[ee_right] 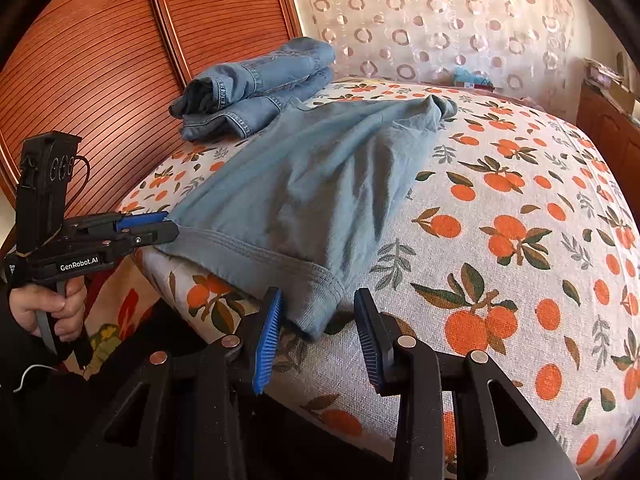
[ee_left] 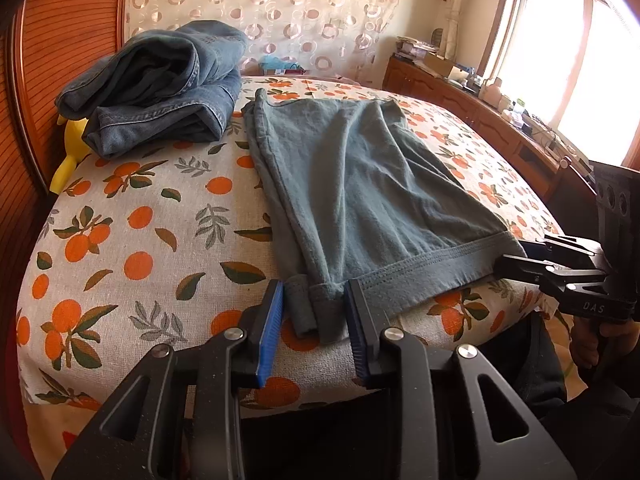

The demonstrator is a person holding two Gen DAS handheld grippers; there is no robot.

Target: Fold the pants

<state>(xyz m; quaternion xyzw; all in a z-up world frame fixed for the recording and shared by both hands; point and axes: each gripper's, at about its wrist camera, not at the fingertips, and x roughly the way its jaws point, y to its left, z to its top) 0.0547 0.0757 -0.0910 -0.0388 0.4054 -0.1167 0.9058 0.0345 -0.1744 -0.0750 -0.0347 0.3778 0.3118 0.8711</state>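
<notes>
Grey-green pants [ee_left: 360, 184] lie flat on the bed, folded lengthwise, hem end toward me; they also show in the right wrist view [ee_right: 304, 184]. My left gripper [ee_left: 314, 312] is open, its blue pads either side of the pants' near left corner [ee_left: 316, 304]. It also shows from the side in the right wrist view [ee_right: 160, 226]. My right gripper [ee_right: 316, 316] is open around the pants' near right corner [ee_right: 316, 308]. It shows in the left wrist view [ee_left: 508, 258] at the hem's right end.
Folded blue jeans [ee_left: 160, 88] lie at the far left of the bed by the wooden headboard [ee_left: 60, 40]. A yellow toy [ee_left: 70, 152] sits beside them. The bedsheet [ee_left: 140, 240] has an orange-fruit print. A wooden cabinet [ee_left: 480, 112] with clutter runs under the window.
</notes>
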